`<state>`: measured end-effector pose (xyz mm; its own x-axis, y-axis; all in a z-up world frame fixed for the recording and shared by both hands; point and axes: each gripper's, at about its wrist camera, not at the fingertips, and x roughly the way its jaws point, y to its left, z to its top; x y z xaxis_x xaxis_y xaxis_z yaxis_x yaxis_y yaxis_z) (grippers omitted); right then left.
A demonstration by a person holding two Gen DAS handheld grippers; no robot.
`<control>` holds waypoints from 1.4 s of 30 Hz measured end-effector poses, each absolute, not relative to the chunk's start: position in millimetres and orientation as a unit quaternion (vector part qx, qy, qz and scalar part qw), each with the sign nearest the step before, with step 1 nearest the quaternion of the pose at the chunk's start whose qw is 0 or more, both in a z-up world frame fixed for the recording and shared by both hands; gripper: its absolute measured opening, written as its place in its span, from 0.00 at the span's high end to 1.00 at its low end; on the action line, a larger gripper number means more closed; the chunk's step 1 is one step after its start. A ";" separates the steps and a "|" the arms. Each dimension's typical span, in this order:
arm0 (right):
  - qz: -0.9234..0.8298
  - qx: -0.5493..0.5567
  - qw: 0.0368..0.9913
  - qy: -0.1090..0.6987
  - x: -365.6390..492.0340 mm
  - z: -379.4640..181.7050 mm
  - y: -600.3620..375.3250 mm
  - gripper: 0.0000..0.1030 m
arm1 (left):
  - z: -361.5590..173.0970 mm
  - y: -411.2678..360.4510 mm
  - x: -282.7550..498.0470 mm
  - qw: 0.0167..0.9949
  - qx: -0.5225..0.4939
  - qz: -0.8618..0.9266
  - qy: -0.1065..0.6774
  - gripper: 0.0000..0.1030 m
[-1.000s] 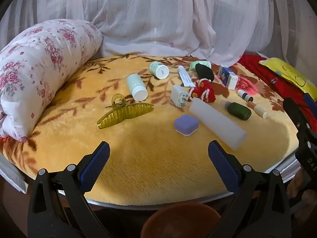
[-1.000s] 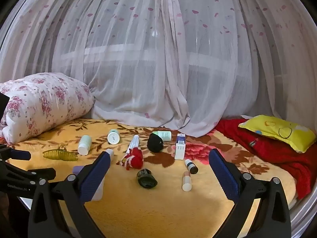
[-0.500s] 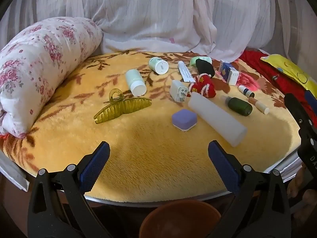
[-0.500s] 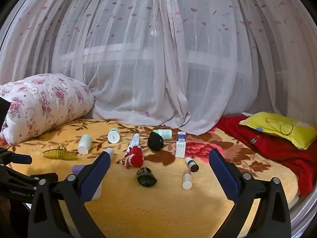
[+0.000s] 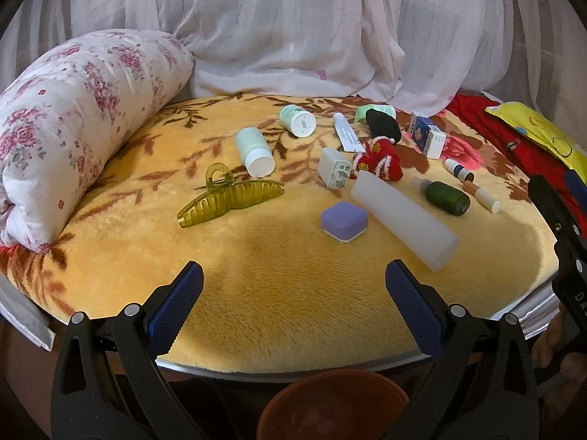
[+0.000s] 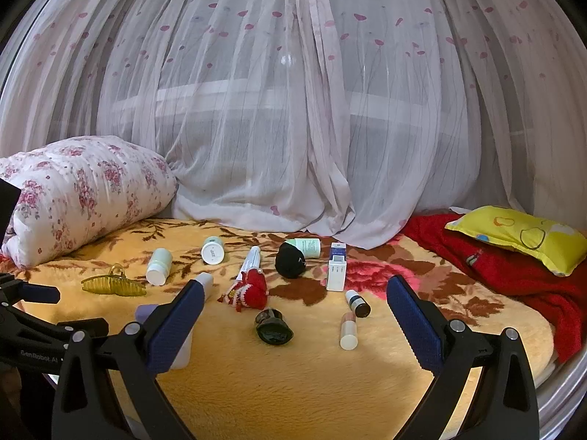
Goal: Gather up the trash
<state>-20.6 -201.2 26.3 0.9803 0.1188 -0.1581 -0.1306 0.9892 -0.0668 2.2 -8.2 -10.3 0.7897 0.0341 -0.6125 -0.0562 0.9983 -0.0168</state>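
Observation:
Small items lie scattered on a yellow blanket (image 5: 293, 293): a long white tube (image 5: 403, 220), a purple square case (image 5: 344, 221), a green hair claw (image 5: 231, 198), a white charger plug (image 5: 334, 172), two pale green bottles (image 5: 255, 150), a dark green dropper bottle (image 5: 445, 197), a red knitted piece (image 5: 378, 159) and a small box (image 5: 427, 139). A brown bin (image 5: 332, 403) stands below the bed edge. My left gripper (image 5: 293, 300) is open and empty over the near edge. My right gripper (image 6: 291, 326) is open and empty, hovering above the dark green bottle (image 6: 273, 326).
A rolled floral quilt (image 5: 73, 121) lies at the left. A red blanket (image 6: 513, 286) with a yellow pillow (image 6: 521, 234) is at the right. White curtains (image 6: 293, 110) hang behind the bed. The metal bed edge (image 5: 532, 308) curves along the front.
The left gripper has tilted slightly, so the items sit a little lower and nearer in its view. The right gripper has drifted slightly. Both stay open and empty.

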 end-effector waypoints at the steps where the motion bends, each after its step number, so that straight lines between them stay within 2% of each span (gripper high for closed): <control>1: 0.062 -0.038 0.994 0.077 -20.6 26.3 -200.8 0.05 | -9.8 -5.7 2.5 0.946 -0.018 0.023 0.323 0.06; 42: 0.063 -0.039 0.994 0.080 -19.5 24.7 -195.9 0.05 | -10.9 0.0 3.0 0.943 -0.021 0.030 0.330 0.06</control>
<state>-19.5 -195.9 24.7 0.9792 0.1194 -0.1640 -0.1320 0.9889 -0.0683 3.0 0.0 -10.9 0.7799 0.0429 -0.6244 -0.0711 0.9973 -0.0203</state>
